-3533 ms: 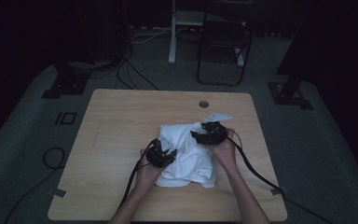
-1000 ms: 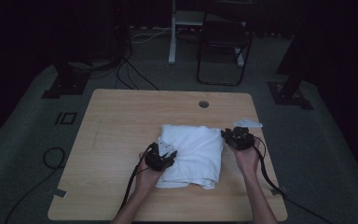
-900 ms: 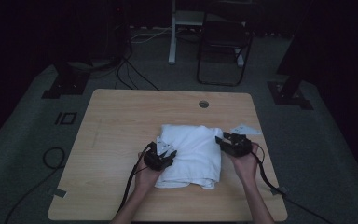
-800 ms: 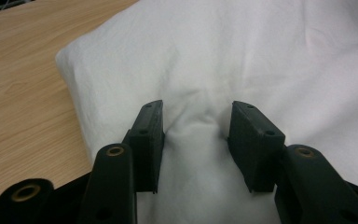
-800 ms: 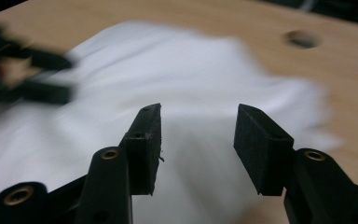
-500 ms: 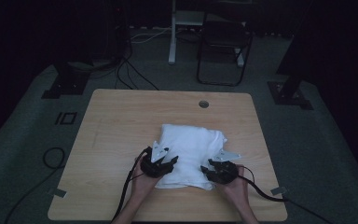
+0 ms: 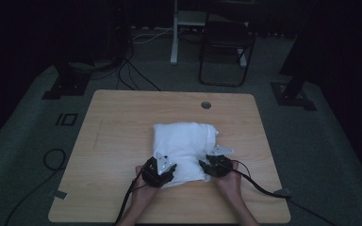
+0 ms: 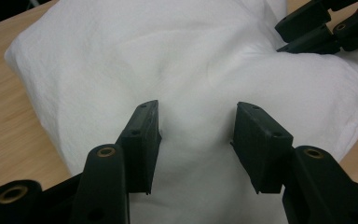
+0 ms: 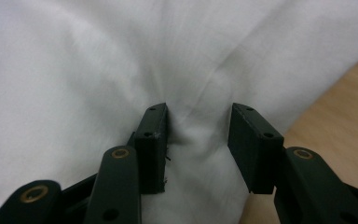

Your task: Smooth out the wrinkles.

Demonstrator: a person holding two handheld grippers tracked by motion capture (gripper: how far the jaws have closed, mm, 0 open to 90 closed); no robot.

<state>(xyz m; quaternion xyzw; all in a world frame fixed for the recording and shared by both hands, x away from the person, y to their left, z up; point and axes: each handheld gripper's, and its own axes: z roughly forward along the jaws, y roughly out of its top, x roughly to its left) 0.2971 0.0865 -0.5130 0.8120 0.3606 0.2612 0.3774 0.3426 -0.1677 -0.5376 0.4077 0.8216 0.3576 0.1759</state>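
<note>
Dim all round, with only the pale wooden table (image 7: 122, 141) catching what light there is; a dark folding chair (image 7: 226, 42) stands on the grey floor beyond its far edge, and cables trail across the carpet to the left.

On the table, a little towards the near side of the middle, lies a white cloth (image 7: 184, 141), folded over into a thick, soft-edged rectangle. Its far end looks plump and rounded, and its surface is creased with shallow wrinkles and a dimple or two. From the left gripper view the fabric (image 8: 168, 60) reads as plain white weave, bulging like a cushion, with bare wood on either side of it.

Both of the person's hands come in from the near edge. The left gripper (image 7: 159, 170) sits at the cloth's near left corner, its jaws about half apart and resting on the fabric, a low fold rising between them; they have just eased together slightly. The right gripper (image 7: 215, 165) is at the near right corner, jaws likewise half apart, having also just narrowed a touch, with a puckered ridge of cloth (image 9: 196, 130) gathered between them. I cannot tell whether either pair presses the cloth
</note>
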